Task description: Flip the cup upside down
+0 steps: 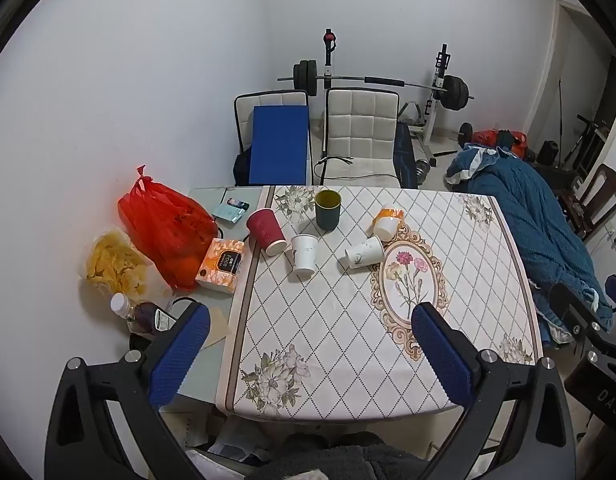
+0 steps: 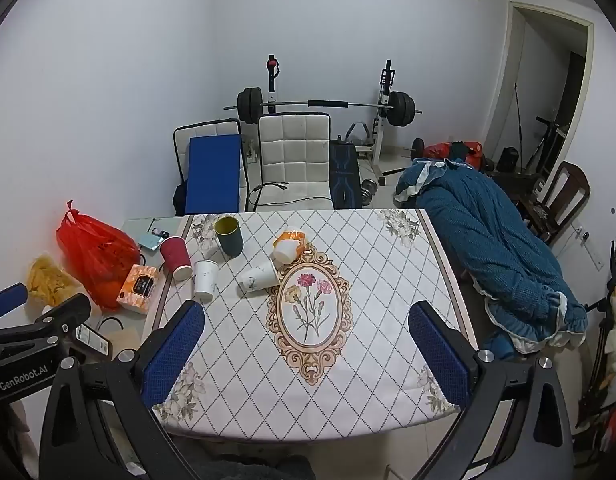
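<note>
Several cups stand on the patterned tablecloth (image 1: 328, 320) at the table's far side. A dark green cup (image 1: 328, 210) stands upright, mouth up. A red ribbed cup (image 1: 265, 231) and a white cup (image 1: 303, 253) stand mouth down. Another white cup (image 1: 364, 253) and an orange-and-white cup (image 1: 386, 222) lie on their sides. The same cups show in the right wrist view: green (image 2: 229, 236), red (image 2: 175, 257), white (image 2: 205, 279), lying white (image 2: 260, 276), orange (image 2: 288, 245). My left gripper (image 1: 308, 356) and right gripper (image 2: 305, 354) are open, empty, above the near table edge.
Left of the cloth lie a red plastic bag (image 1: 163, 228), a bag of chips (image 1: 111, 264), a tissue box (image 1: 221, 266) and a bottle (image 1: 127, 310). Two white chairs (image 1: 360, 132) and a barbell rack (image 1: 372, 80) stand behind. A blue blanket (image 1: 540, 220) hangs at the right.
</note>
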The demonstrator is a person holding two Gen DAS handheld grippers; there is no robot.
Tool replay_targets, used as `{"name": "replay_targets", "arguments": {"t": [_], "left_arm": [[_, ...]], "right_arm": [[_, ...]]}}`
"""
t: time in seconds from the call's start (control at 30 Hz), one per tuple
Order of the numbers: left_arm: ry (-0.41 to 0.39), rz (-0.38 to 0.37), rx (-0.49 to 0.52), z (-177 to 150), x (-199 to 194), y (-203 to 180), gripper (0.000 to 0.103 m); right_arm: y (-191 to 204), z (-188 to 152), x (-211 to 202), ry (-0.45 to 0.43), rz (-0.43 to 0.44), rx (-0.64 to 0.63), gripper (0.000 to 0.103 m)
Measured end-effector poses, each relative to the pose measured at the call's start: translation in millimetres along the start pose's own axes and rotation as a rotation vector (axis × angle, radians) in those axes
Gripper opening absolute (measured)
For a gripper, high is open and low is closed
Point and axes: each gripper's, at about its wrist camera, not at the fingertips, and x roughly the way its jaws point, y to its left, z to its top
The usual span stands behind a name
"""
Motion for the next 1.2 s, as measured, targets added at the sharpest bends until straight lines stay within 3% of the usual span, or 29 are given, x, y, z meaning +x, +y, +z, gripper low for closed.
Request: {"name": "replay_targets", "arguments": {"t": [1.2], "left_arm": [[-0.032, 0.001, -0.001, 11, -8, -7, 0.103]], "right_arm": [[-8, 8, -13, -0.016, -0.002, 0.011, 0.103]]}}
